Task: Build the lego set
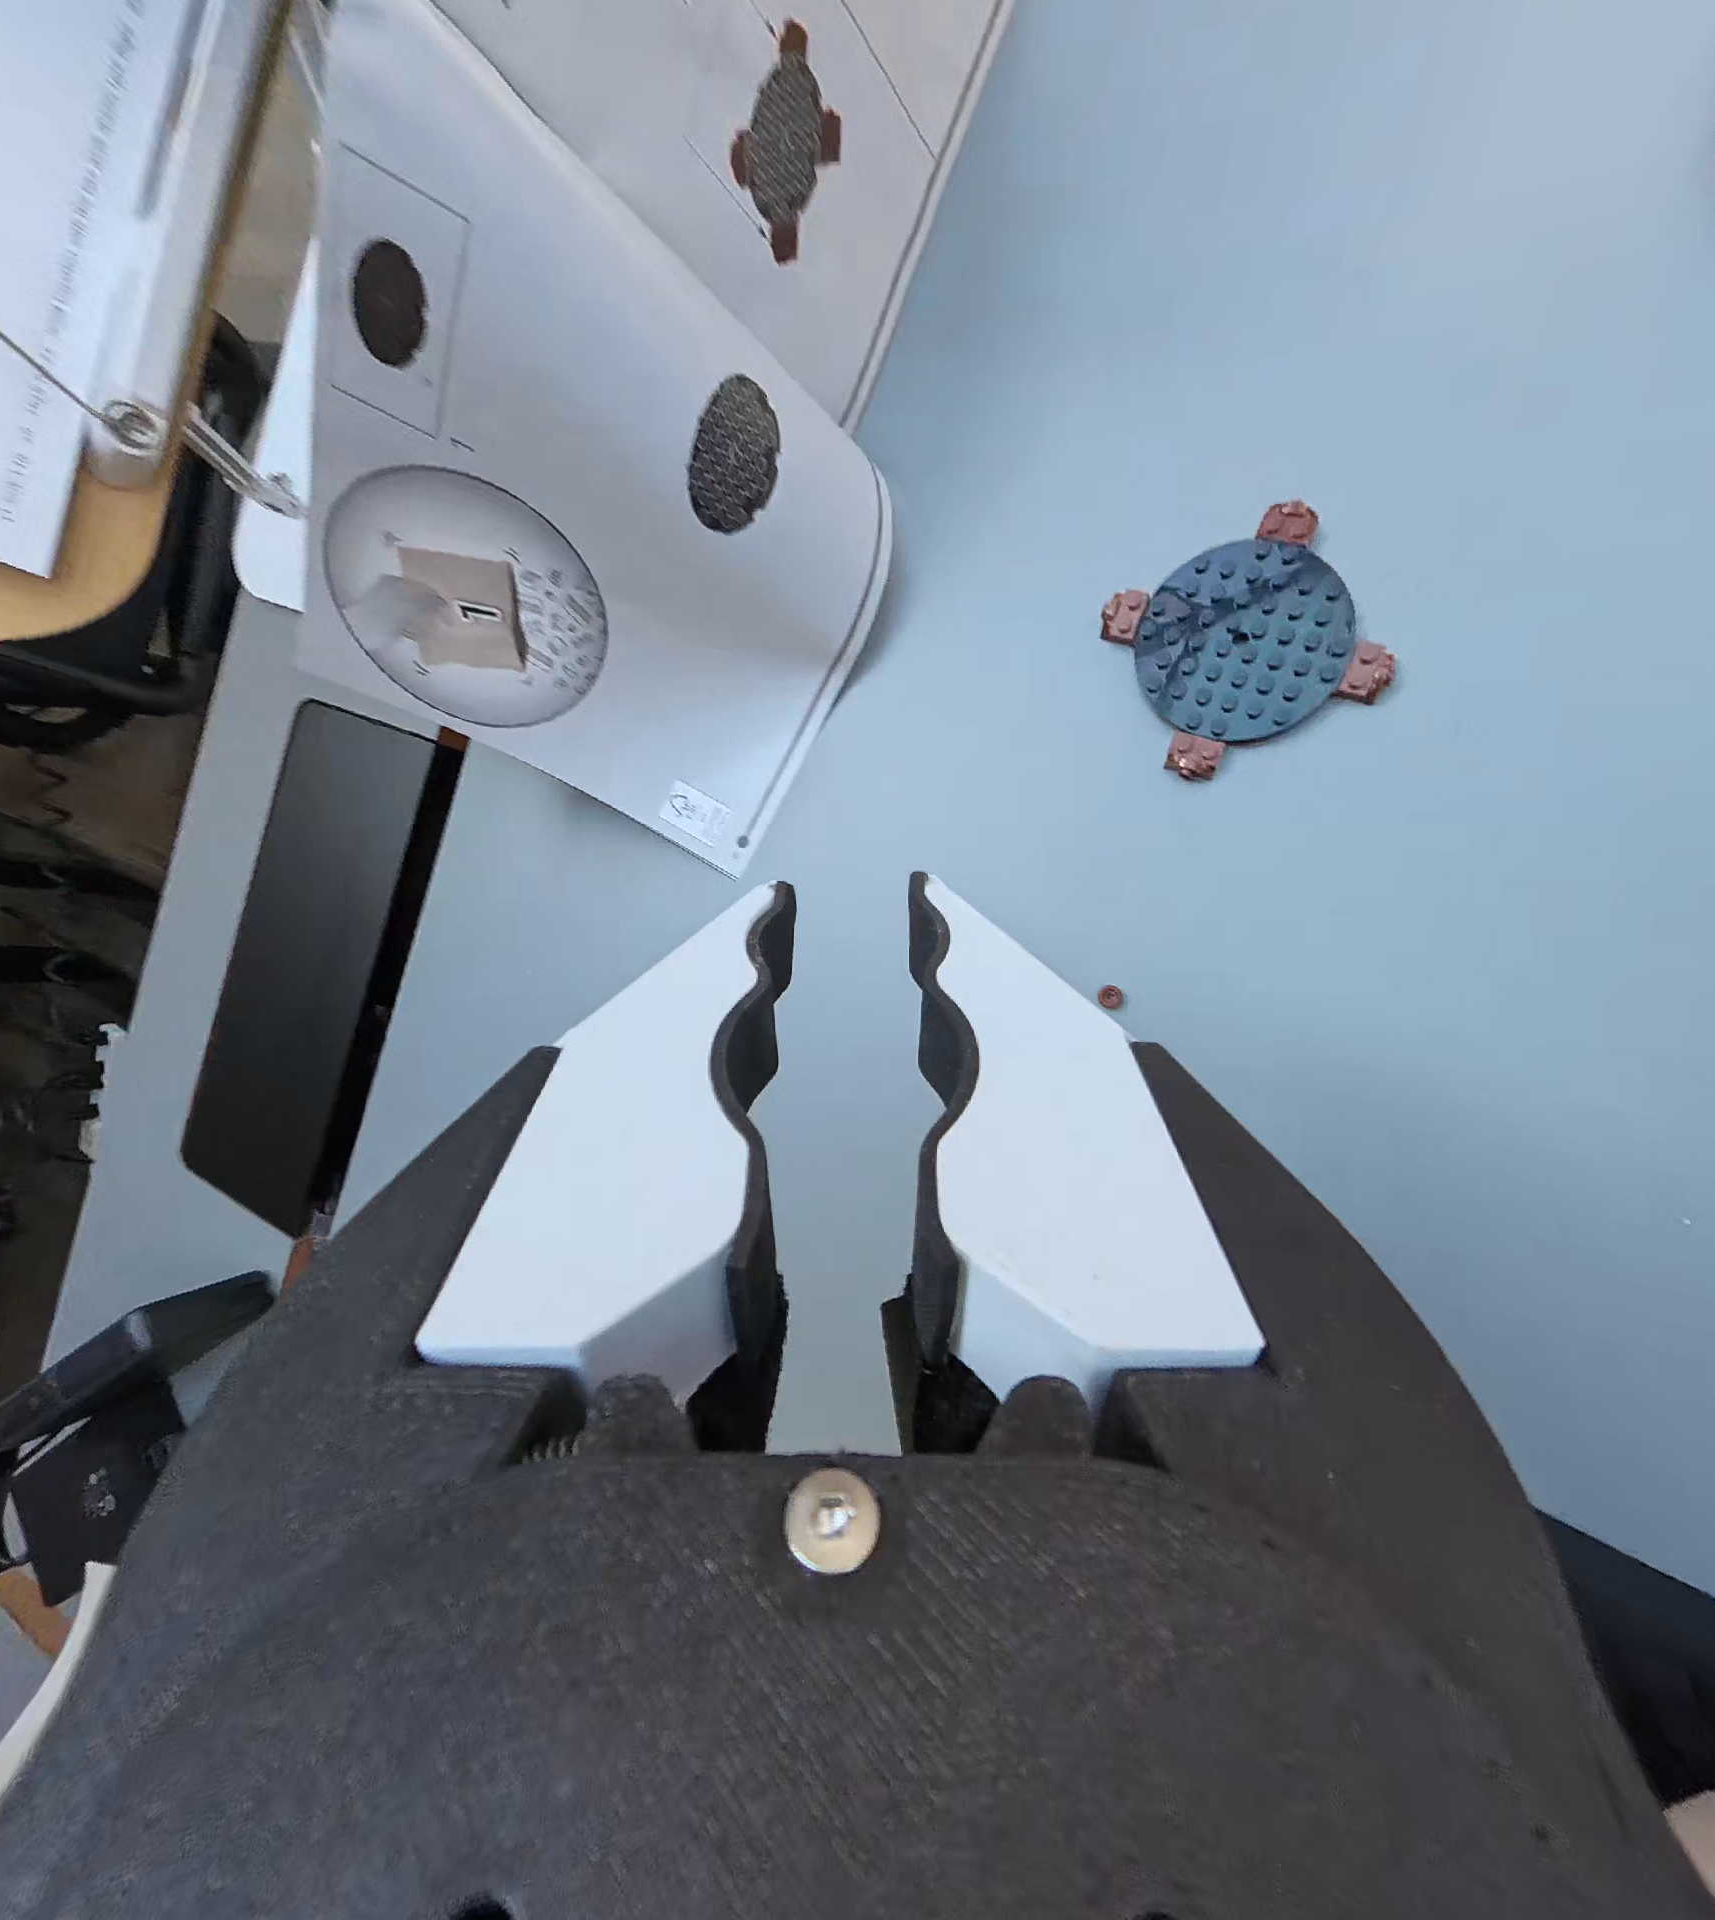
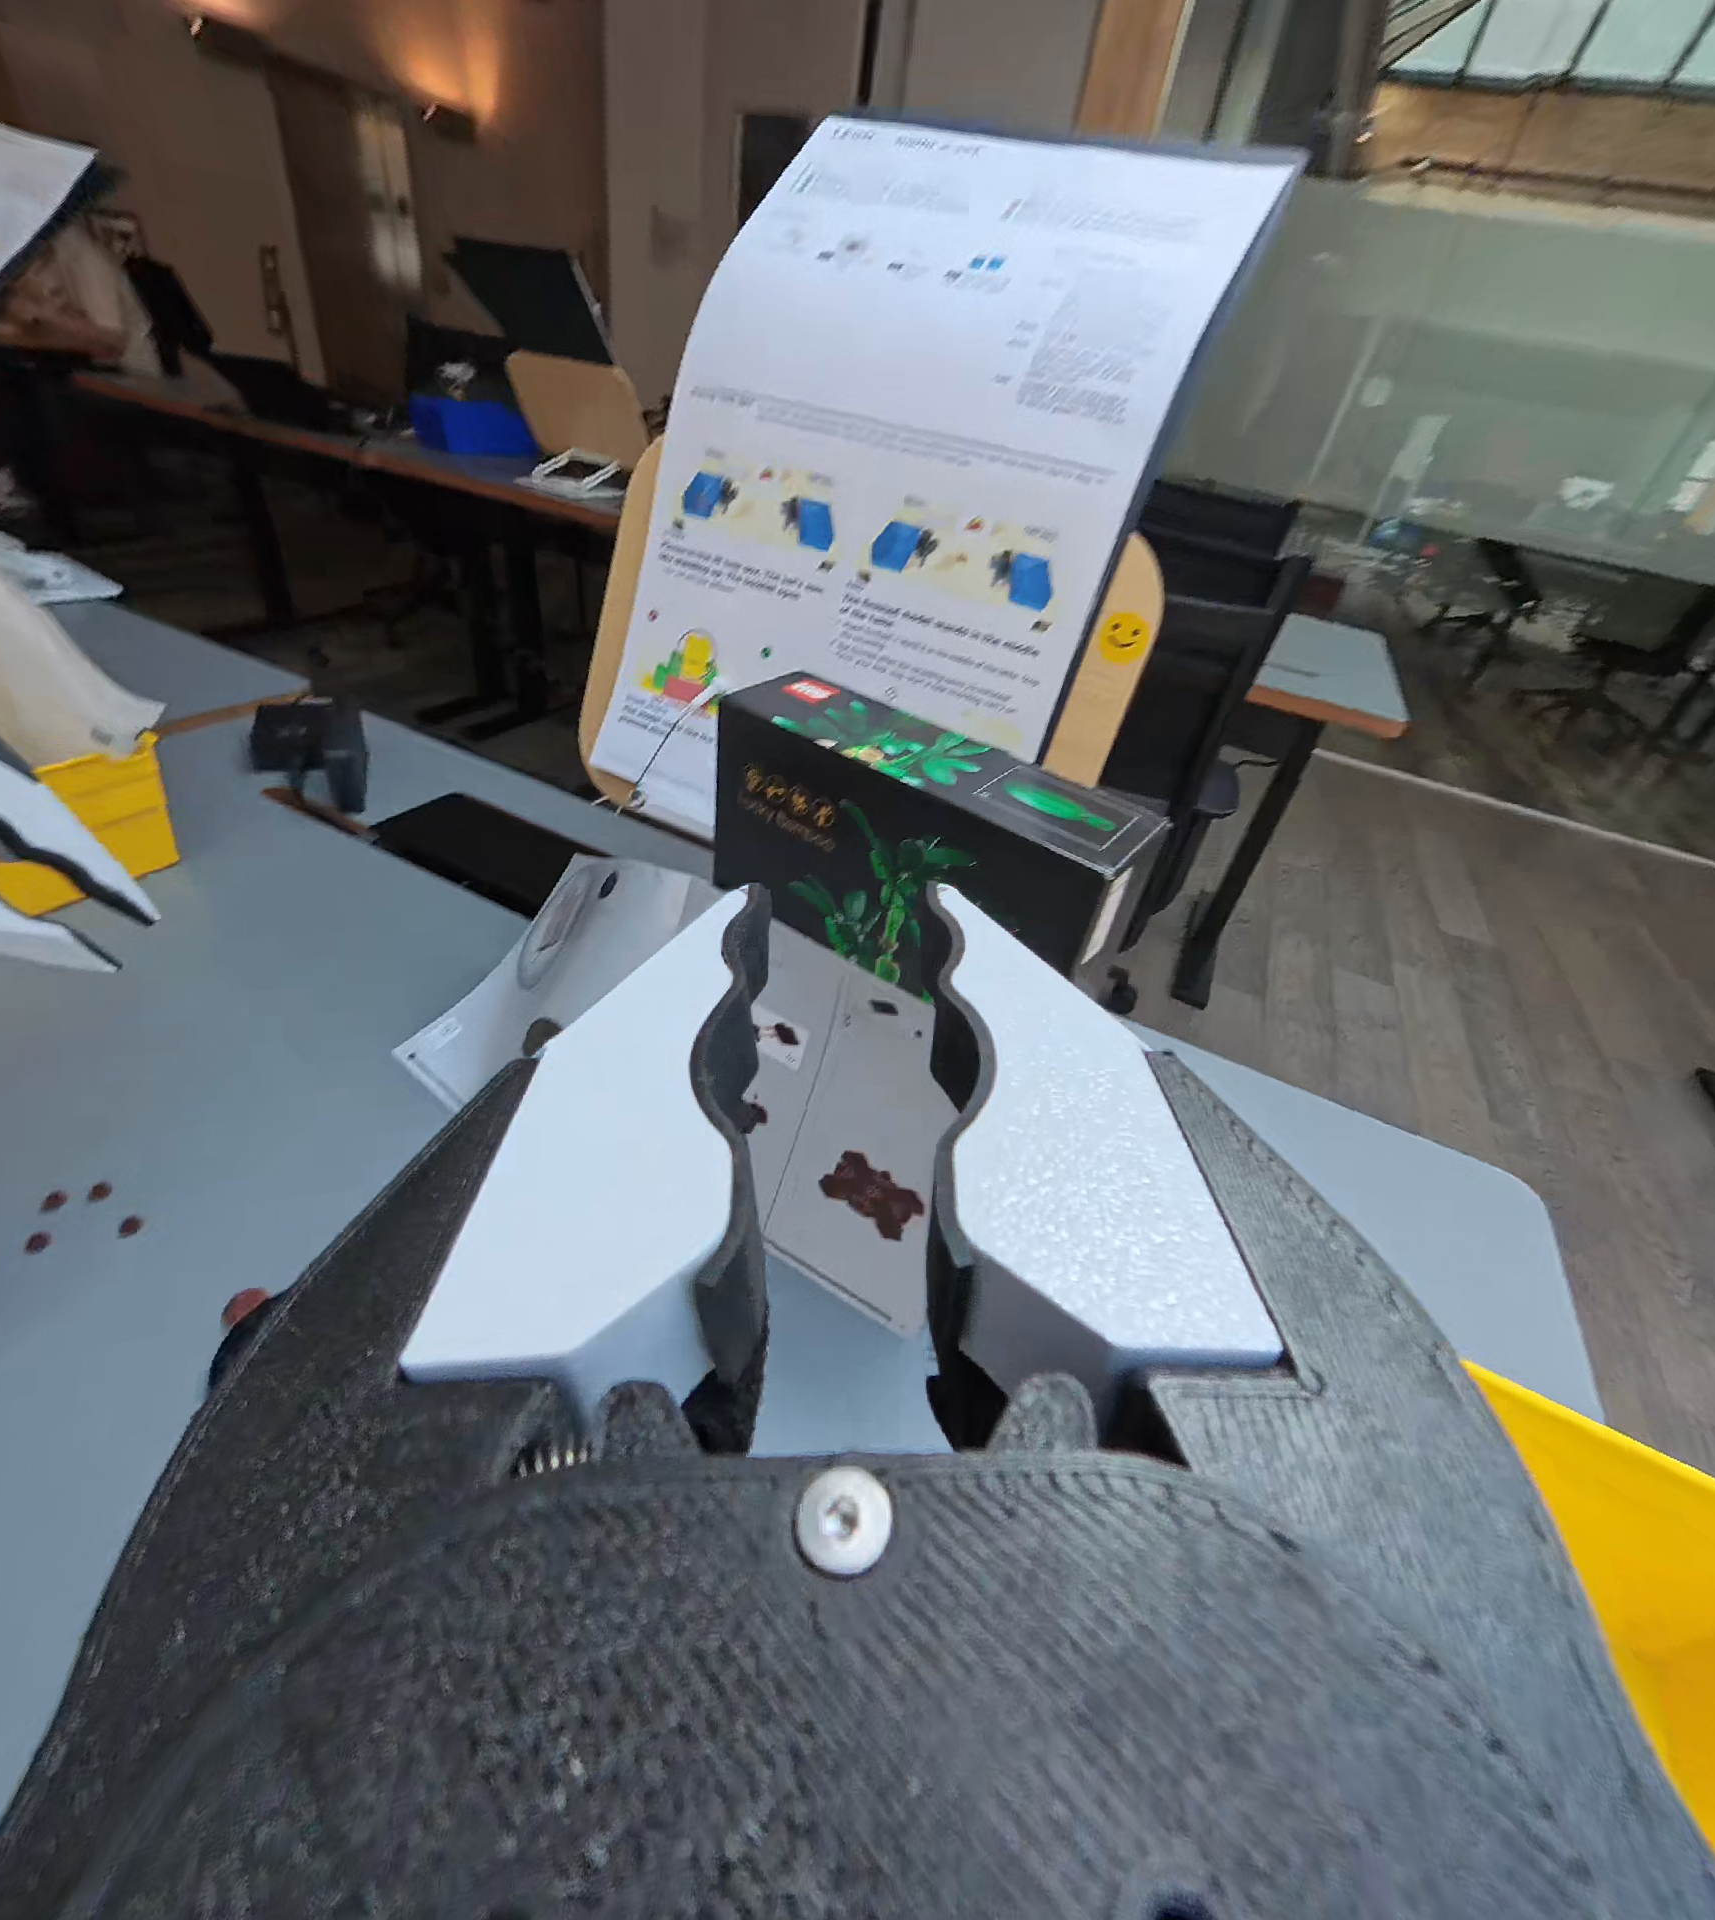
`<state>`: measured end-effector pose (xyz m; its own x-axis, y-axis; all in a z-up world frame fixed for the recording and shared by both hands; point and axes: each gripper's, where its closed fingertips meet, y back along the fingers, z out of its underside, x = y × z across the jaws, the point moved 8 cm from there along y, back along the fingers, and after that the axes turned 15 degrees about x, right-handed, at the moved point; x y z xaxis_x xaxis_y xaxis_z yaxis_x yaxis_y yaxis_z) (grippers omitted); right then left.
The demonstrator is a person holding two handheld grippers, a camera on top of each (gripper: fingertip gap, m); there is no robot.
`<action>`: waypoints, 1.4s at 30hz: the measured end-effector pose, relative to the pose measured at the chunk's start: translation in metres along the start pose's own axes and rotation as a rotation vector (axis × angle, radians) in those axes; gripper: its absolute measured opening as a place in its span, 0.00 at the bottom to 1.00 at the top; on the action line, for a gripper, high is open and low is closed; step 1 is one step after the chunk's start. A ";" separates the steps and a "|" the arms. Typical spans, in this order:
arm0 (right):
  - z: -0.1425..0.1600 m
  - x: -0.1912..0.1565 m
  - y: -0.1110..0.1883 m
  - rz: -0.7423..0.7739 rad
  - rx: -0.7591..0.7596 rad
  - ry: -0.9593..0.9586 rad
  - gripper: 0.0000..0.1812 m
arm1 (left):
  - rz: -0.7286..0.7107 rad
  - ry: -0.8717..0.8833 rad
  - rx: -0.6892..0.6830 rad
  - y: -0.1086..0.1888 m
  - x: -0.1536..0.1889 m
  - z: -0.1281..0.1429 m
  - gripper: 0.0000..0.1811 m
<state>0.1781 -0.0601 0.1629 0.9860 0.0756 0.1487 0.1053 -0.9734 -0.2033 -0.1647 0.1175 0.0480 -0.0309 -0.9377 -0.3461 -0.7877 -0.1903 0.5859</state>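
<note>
In the left wrist view a round dark-blue studded plate with small reddish-brown pieces at its four sides lies flat on the grey table, ahead and to the right of my left gripper. That gripper is open and empty above the table. A tiny reddish-brown round piece lies just right of its right finger. In the right wrist view my right gripper is open and empty, raised over the open instruction booklet. Several small reddish-brown round pieces lie on the table to its left. The left gripper shows at the left edge.
The booklet lies ahead-left in the left wrist view, beside a black flat device. A dark set box stands behind the booklet, with a clipboard of printed sheets behind it. Yellow bins sit at far left and near right. The tips of one gripper are about 35 centimeters away from the tips of the other. My right tips are about 35 centimeters from the round dark-blue studded plate, my left tips only 15 centimeters.
</note>
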 end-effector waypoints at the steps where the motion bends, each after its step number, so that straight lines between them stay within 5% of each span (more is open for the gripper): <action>1: -0.005 0.004 0.002 0.056 0.038 0.010 0.16 | -0.017 0.000 0.029 0.003 -0.003 -0.004 0.11; 8: -0.005 -0.004 -0.017 0.155 0.017 0.027 0.12 | -0.102 0.127 0.446 0.011 -0.041 -0.017 0.11; 17: -0.007 -0.042 -0.049 0.081 0.020 0.100 0.12 | 0.004 0.359 1.009 0.043 -0.048 -0.027 0.18; 25: -0.023 -0.075 -0.046 -0.018 -0.008 0.074 0.06 | 0.039 0.335 1.099 0.040 -0.021 -0.055 0.18; 42: -0.036 -0.059 -0.031 0.012 0.062 0.074 0.12 | 0.076 0.338 1.172 0.050 0.011 -0.098 0.17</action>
<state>0.1119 -0.0421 0.1949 0.9752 0.0458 0.2166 0.1038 -0.9587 -0.2649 -0.1438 0.0694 0.1454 -0.0773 -0.9966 -0.0292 -0.8736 0.0818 -0.4796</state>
